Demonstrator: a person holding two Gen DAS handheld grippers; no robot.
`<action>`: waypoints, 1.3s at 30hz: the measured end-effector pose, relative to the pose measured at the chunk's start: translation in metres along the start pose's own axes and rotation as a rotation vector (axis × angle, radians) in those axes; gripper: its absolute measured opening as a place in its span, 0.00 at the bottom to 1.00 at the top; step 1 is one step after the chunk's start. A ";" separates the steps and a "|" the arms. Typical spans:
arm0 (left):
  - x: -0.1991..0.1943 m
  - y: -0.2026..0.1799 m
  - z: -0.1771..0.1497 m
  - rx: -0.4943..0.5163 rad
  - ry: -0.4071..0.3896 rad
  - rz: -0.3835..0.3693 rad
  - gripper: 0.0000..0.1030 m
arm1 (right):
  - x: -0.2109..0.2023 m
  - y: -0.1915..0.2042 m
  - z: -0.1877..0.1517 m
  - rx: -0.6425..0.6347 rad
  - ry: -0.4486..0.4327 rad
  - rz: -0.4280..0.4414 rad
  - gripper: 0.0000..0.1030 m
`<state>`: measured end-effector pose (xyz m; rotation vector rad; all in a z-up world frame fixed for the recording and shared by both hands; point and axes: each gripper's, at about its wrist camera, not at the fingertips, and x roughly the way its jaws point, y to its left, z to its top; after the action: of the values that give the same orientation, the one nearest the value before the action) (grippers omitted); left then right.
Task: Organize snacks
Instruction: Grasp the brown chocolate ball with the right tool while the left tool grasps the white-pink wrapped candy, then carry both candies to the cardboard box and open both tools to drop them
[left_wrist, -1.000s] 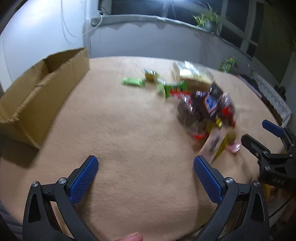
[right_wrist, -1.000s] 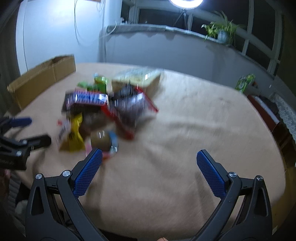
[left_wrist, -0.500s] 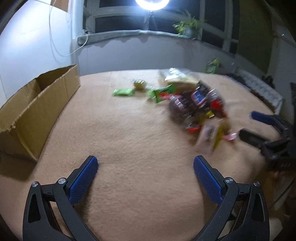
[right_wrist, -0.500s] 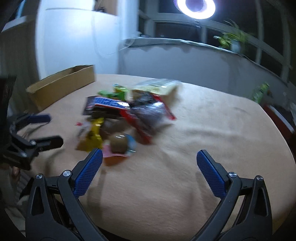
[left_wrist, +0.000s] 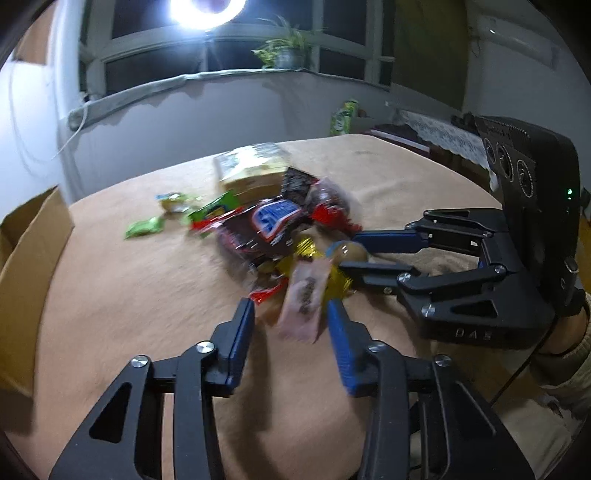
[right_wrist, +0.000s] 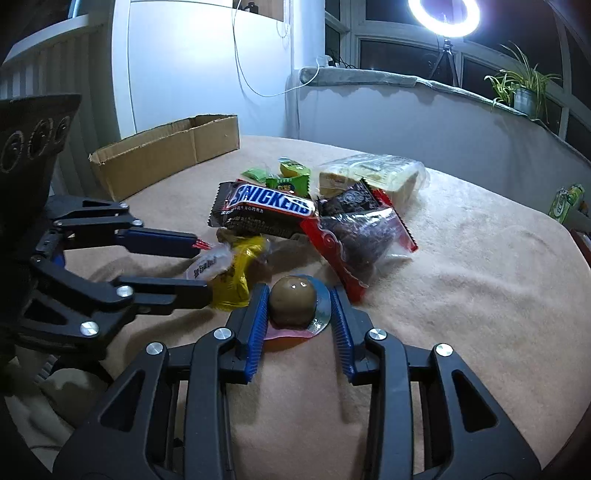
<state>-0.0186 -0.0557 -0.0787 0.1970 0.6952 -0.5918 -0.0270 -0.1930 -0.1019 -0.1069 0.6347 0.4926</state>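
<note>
A pile of snacks lies on the beige tablecloth: a Snickers bar (right_wrist: 271, 201), a dark red-edged bag (right_wrist: 360, 236), a clear cake pack (right_wrist: 373, 177), green candies (right_wrist: 286, 182) and a yellow wrapper (right_wrist: 236, 280). My left gripper (left_wrist: 291, 314) is partly closed around a pink-white candy (left_wrist: 304, 295), fingers apart from it; it also shows in the right wrist view (right_wrist: 205, 267). My right gripper (right_wrist: 299, 304) straddles a brown ball in a blister cup (right_wrist: 293, 302), pads close to it; it also shows in the left wrist view (left_wrist: 352, 251).
An open cardboard box (right_wrist: 166, 155) stands at the table's far left, also in the left wrist view (left_wrist: 29, 280). A ledge with a potted plant (right_wrist: 524, 92) and a ring light (right_wrist: 443, 16) runs behind the table. A green carton (right_wrist: 565, 201) stands at the right.
Both grippers have moved in on the near edge of the pile and narrowed from wide open. The left now brackets the pink-white candy, the right the brown ball.
</note>
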 end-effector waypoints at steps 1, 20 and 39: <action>0.004 -0.002 0.002 0.008 0.009 0.016 0.37 | -0.002 -0.003 -0.003 0.011 -0.003 0.000 0.34; -0.003 -0.028 0.010 0.129 -0.007 0.072 0.26 | -0.019 -0.031 -0.014 0.101 -0.029 -0.033 0.34; 0.005 -0.013 0.001 0.096 0.065 -0.042 0.15 | -0.027 -0.029 -0.015 0.113 -0.046 -0.046 0.34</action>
<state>-0.0227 -0.0684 -0.0807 0.2928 0.7355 -0.6618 -0.0402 -0.2335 -0.0993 -0.0036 0.6126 0.4130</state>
